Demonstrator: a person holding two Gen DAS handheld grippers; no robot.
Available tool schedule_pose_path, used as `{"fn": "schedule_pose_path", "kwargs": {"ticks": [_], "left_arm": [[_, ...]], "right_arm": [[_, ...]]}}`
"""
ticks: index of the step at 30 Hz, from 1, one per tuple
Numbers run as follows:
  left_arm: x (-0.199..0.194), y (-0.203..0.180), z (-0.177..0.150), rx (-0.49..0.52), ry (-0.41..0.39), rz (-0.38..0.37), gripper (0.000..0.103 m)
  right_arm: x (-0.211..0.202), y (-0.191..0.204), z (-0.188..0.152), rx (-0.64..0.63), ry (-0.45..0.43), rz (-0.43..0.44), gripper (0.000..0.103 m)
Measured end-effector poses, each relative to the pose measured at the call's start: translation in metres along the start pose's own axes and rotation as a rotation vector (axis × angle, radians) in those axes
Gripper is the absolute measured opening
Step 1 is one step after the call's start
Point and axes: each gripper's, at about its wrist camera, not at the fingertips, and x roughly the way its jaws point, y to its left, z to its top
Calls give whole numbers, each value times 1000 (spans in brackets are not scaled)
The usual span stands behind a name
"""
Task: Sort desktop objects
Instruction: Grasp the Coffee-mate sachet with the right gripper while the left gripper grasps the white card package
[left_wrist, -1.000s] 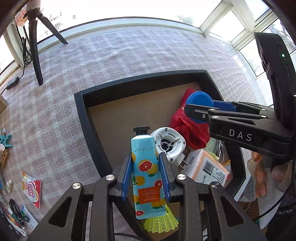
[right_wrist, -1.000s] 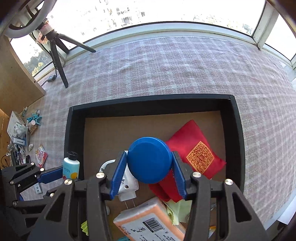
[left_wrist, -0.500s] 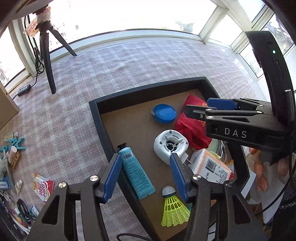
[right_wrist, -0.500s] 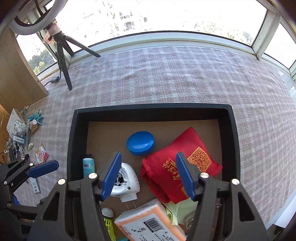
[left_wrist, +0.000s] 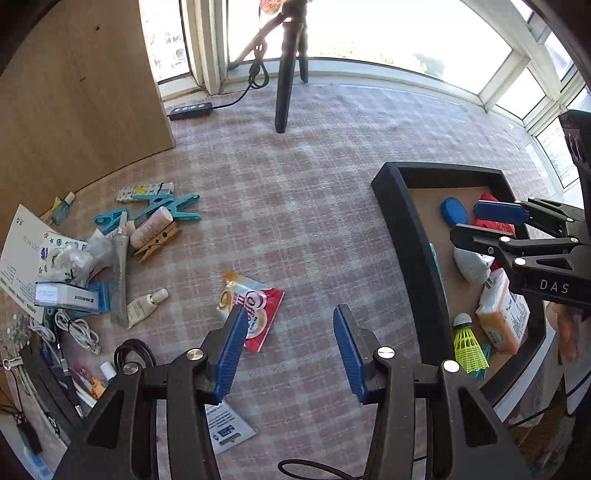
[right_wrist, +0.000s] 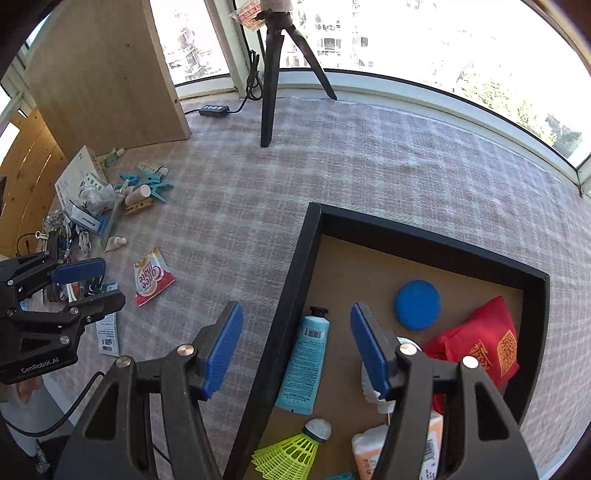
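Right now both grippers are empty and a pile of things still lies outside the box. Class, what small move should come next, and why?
Probably lower the left gripper onto the coffee sachet. Its jaws are closing with nothing between them, and the sachet lies loose on the cloth just ahead of its fingers, the nearest unsorted thing. The box already holds the tube and blue lid.

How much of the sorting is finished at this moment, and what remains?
Done: the blue tube, blue lid, red pouch and shuttlecock lie in the black tray.
In hand: nothing; the left gripper, jaws closing, hangs over the snack packet, and the right gripper is open.
Left: the packet and the clutter pile on the cloth.
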Motion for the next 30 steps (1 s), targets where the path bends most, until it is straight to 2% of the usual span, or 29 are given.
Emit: {"fn": "schedule_pose_path", "kwargs": {"ticks": [3, 6, 9, 12, 16, 20, 22, 24, 28, 30], "left_arm": [[-1, 45, -15, -69, 12, 27, 39], [-3, 81, -35, -121, 25, 48, 39], [-6, 107, -61, -169, 34, 49, 37], [-6, 123, -89, -227, 49, 32, 37], [5, 122, -113, -309, 83, -27, 40], [20, 104, -112, -342, 93, -43, 42], [26, 96, -108, -359, 96, -46, 48], [33, 89, -104, -367, 105, -40, 59], [42, 80, -98, -396, 120, -31, 66], [47, 78, -95, -409, 119, -16, 71]], "right_arm": [[9, 36, 2, -57, 17, 46, 60], [19, 75, 0, -125, 42, 98, 60], [33, 113, -5, -181, 79, 149, 59], [48, 144, -10, -240, 98, 144, 59], [70, 163, -5, -255, 128, 118, 59], [88, 172, 9, -268, 147, 59, 59], [93, 173, 16, -270, 152, 50, 60], [98, 174, 23, -270, 162, 53, 60], [108, 178, 30, -301, 182, 49, 61], [114, 180, 32, -313, 198, 49, 65]]}}
